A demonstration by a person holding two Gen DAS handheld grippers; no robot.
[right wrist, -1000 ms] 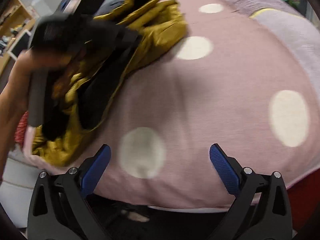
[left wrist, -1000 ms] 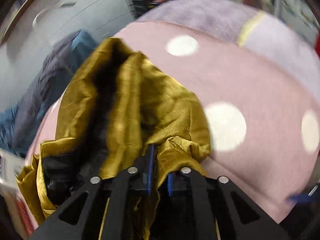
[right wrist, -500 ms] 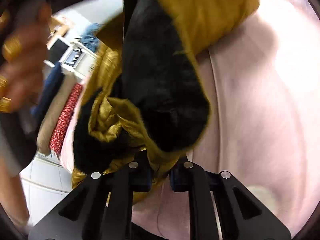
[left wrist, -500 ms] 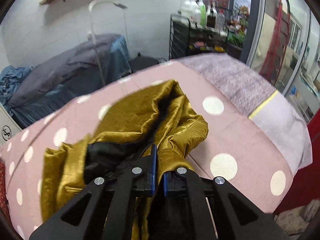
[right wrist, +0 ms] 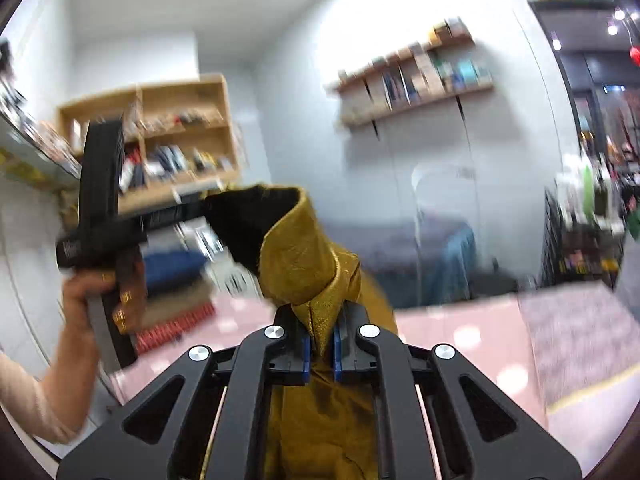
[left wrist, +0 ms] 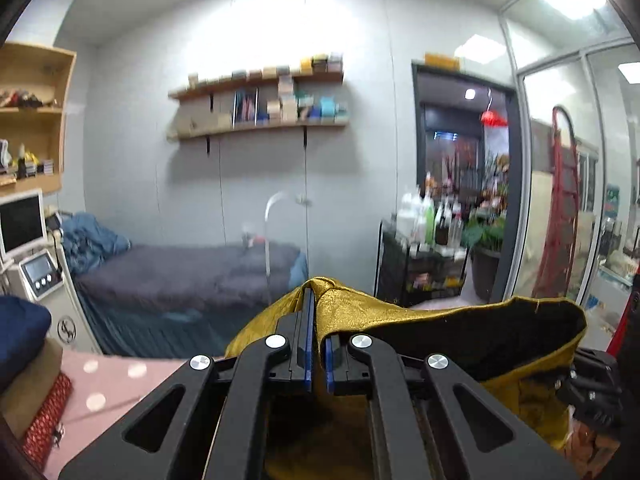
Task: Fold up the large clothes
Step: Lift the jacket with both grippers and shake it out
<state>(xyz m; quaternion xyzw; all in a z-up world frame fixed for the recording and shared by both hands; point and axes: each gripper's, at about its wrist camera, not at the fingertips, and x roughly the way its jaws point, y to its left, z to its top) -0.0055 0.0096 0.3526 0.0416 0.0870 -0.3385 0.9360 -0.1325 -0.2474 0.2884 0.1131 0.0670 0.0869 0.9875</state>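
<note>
Nearest the lens in the left wrist view, we see the left gripper (left wrist: 316,344) clamped on a fold of the gold garment (left wrist: 400,312), whose black lining (left wrist: 472,340) opens as a pocket to the right. In the right wrist view, the right gripper (right wrist: 320,350) is likewise closed on a bunched gold edge (right wrist: 316,280), cloth pinched between its blue pads (right wrist: 305,356). A second ago the right jaws stood wide and empty over the spotted pink cover; they have since shut on the fabric, and both views have swung from looking down at the bed to looking nearly level across the room. We judge that the garment is now lifted clear of the bed and hangs between the two grips, ready to be shaken out and spread before any fold is made; how much of it still drags below we cannot tell. The right view alone shows the person's left hand (right wrist: 86,300) holding the other tool's handle beside the raised cloth, and more of the pink cover (right wrist: 460,332) beneath. The left view alone shows stacked textiles (left wrist: 24,364) at the near left edge. Beyond, both views show the grey bed (left wrist: 188,272), farther still the wall shelves (left wrist: 260,100); the trolley of bottles (left wrist: 428,248) appears sharply only in the left.
</note>
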